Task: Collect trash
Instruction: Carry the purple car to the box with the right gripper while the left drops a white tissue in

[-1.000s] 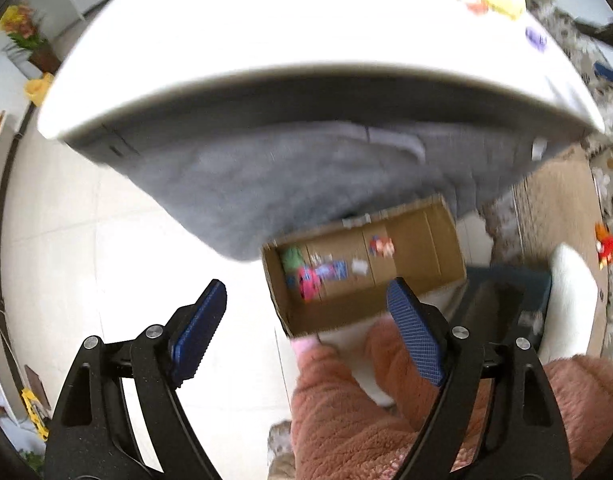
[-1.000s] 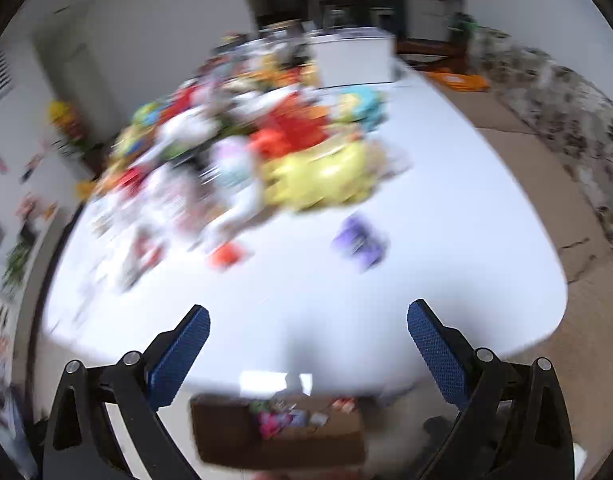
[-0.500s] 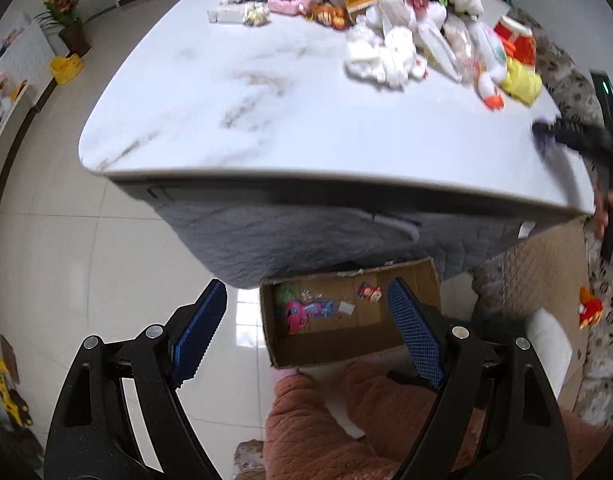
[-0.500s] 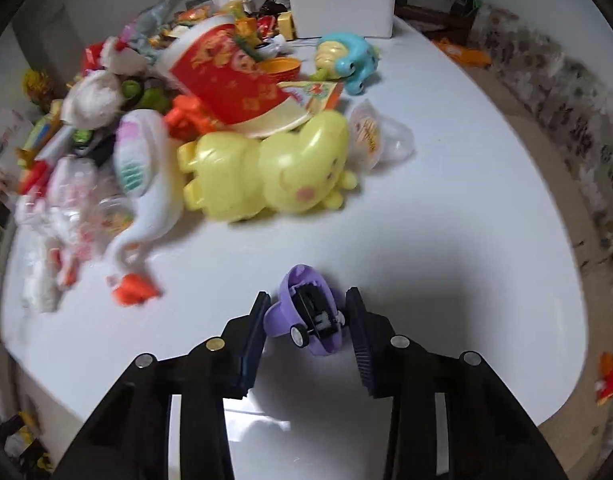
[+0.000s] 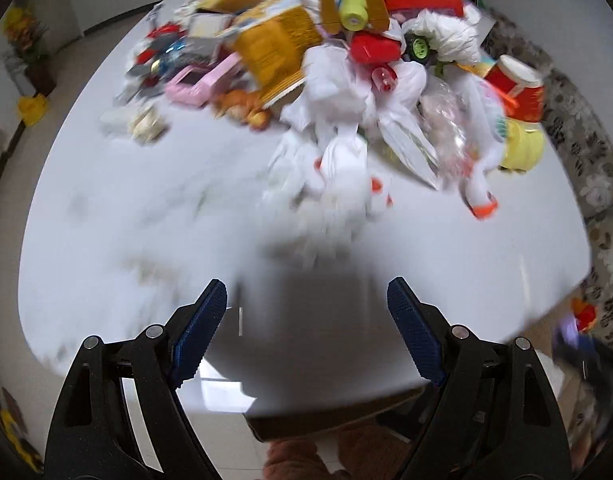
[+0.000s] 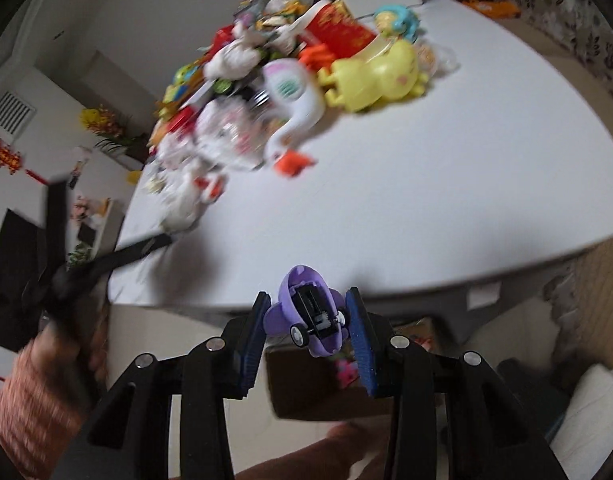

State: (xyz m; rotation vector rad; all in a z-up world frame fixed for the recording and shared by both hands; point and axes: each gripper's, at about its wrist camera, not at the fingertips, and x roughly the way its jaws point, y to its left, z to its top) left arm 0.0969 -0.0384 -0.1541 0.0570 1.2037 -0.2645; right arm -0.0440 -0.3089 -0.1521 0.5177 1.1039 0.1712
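The right gripper (image 6: 308, 322) is pinching a purple toy car (image 6: 306, 314), its pads pressing both sides, past the table (image 6: 406, 184) edge and above the box (image 6: 306, 392) below. The carry step is under way; next, by my reading, comes lowering over the box and releasing. The left gripper (image 5: 306, 320) is hanging spread and empty, facing the pile (image 5: 346, 92).

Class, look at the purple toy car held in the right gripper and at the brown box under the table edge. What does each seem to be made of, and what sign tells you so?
Purple toy car: probably moulded plastic, smooth with a slight sheen, black underside and small wheels showing. Brown box: likely cardboard, matt brown and flat-walled, though blur leaves this open.
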